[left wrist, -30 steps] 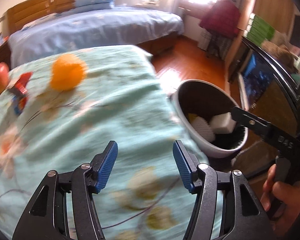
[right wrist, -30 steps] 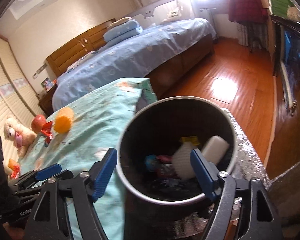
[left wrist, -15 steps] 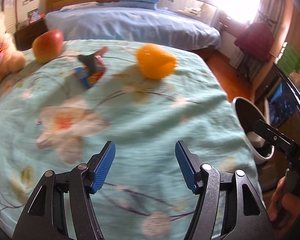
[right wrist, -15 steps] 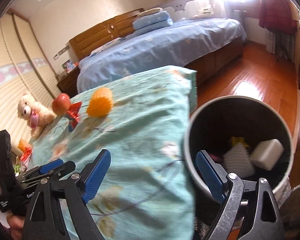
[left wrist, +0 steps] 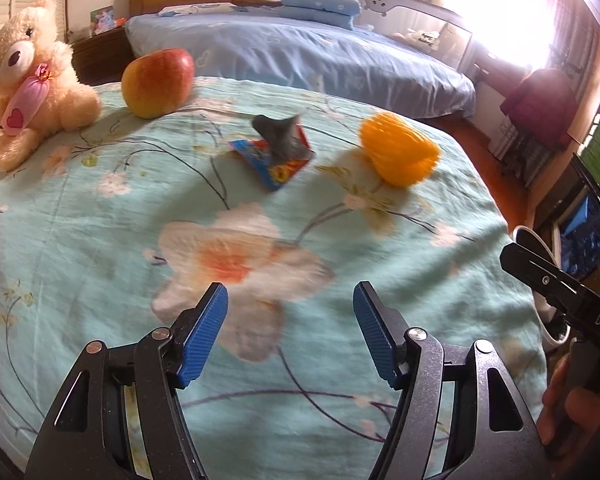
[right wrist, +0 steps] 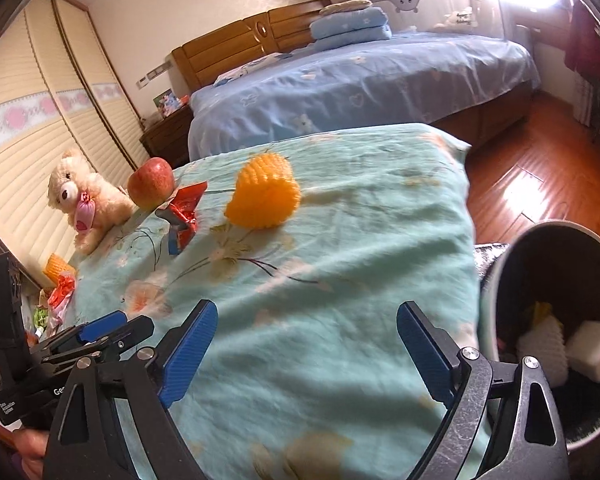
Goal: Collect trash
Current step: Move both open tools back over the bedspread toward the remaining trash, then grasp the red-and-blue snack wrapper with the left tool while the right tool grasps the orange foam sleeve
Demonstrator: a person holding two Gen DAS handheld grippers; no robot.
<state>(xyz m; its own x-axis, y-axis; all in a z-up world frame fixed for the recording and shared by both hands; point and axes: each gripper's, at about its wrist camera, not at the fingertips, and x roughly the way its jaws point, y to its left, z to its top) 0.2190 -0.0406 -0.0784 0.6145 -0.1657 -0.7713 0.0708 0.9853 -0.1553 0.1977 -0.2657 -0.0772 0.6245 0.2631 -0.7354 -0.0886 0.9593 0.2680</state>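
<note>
Ahead of my left tool (left wrist: 290,334), spread and empty: crumpled wrapper (left wrist: 278,152), slightly left of centre; right tool (right wrist: 306,356) also spread, farther off, beside bin (right wrist: 556,320).

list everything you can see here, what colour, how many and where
floral cloth: 1, teal with flowers, covers the near surface
foam fruit net: 1, orange, on the cloth toward its far right
snack wrapper: 1, red, blue and grey, crumpled mid-cloth, left of the net
apple: 1, red and yellow, far side of the cloth
teddy bear: 1, cream with a pink bow, cloth's far left
trash bin: 1, dark inside, off the cloth's right edge
white foam pieces: 2, inside the bin
bed: 1, blue cover, behind
left gripper: 1, black with blue pads, open, empty
right gripper: 1, same colours, open, empty
</note>
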